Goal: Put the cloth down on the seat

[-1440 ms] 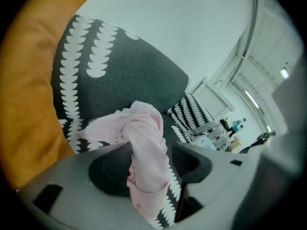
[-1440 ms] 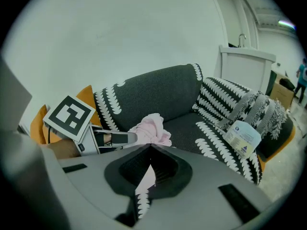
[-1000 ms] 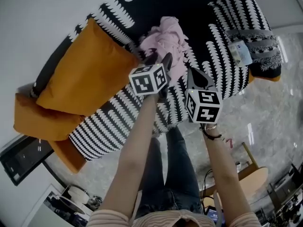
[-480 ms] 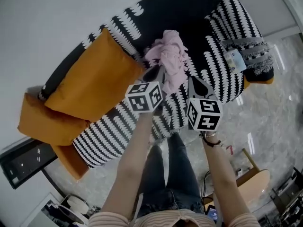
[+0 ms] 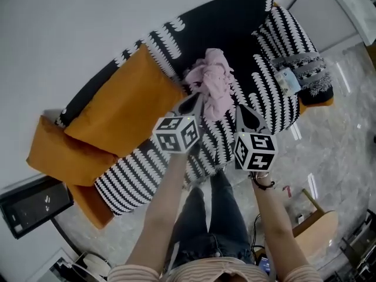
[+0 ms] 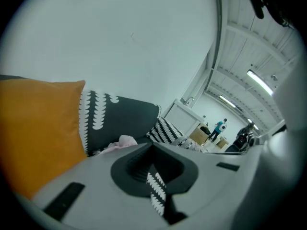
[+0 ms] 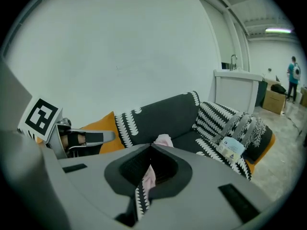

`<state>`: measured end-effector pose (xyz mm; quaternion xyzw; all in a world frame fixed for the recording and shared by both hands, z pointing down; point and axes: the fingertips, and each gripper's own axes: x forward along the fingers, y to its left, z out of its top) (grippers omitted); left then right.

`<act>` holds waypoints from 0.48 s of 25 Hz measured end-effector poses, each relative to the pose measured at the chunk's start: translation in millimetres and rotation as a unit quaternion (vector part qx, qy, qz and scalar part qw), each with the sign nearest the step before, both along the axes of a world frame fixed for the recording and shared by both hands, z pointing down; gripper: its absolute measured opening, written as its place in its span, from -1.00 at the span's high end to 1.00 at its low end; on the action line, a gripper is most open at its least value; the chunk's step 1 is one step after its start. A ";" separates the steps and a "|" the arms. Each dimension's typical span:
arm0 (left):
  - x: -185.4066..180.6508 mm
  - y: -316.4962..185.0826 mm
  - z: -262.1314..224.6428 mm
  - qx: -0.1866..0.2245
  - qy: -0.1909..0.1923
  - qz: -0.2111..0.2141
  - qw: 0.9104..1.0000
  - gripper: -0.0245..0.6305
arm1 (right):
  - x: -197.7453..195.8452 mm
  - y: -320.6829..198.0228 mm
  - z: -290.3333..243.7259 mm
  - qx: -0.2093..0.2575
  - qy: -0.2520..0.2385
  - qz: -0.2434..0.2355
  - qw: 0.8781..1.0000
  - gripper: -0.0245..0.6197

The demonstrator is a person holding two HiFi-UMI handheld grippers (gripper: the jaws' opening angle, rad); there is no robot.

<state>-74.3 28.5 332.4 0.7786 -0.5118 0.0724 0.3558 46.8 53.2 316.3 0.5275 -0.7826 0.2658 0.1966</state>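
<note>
Pink cloth (image 5: 212, 78) lies bunched on the patterned sofa (image 5: 235, 34) seat.
Left gripper (image 5: 197, 100) has just closed, empty; right gripper (image 5: 241, 109) jaws together, empty; glossy grey floor (image 5: 341, 128) fronts the sofa.

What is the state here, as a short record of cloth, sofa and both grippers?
cloth: pink cloth, crumpled on the seat, held by neither gripper
seat: black-and-white sofa; orange cushion at its left end in the head view
left gripper: jaws just closed, now shut, nothing between them
right gripper: jaws shut, empty
task: cloth already down
</note>
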 end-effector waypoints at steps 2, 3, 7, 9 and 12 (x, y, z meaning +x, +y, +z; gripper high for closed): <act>-0.8 7.0 -7.6 0.006 0.000 0.006 1.000 0.89 | -0.4 4.1 -6.3 0.006 -0.001 0.000 1.000 0.90; -1.5 10.5 -10.9 0.008 0.002 0.008 1.000 0.89 | 0.0 6.1 -8.5 0.007 -0.001 0.003 1.000 0.90; -4.1 23.3 -19.5 0.019 0.006 0.016 1.000 0.89 | 1.6 13.5 -15.2 0.012 -0.002 0.013 1.000 0.90; -5.0 29.1 -21.1 0.022 0.004 0.023 0.999 0.89 | -0.3 17.7 -18.7 0.017 -0.007 0.011 1.000 0.90; -6.3 36.0 -22.1 0.021 0.005 0.028 0.999 0.89 | -2.7 22.8 -21.8 0.019 -0.018 0.010 1.000 0.90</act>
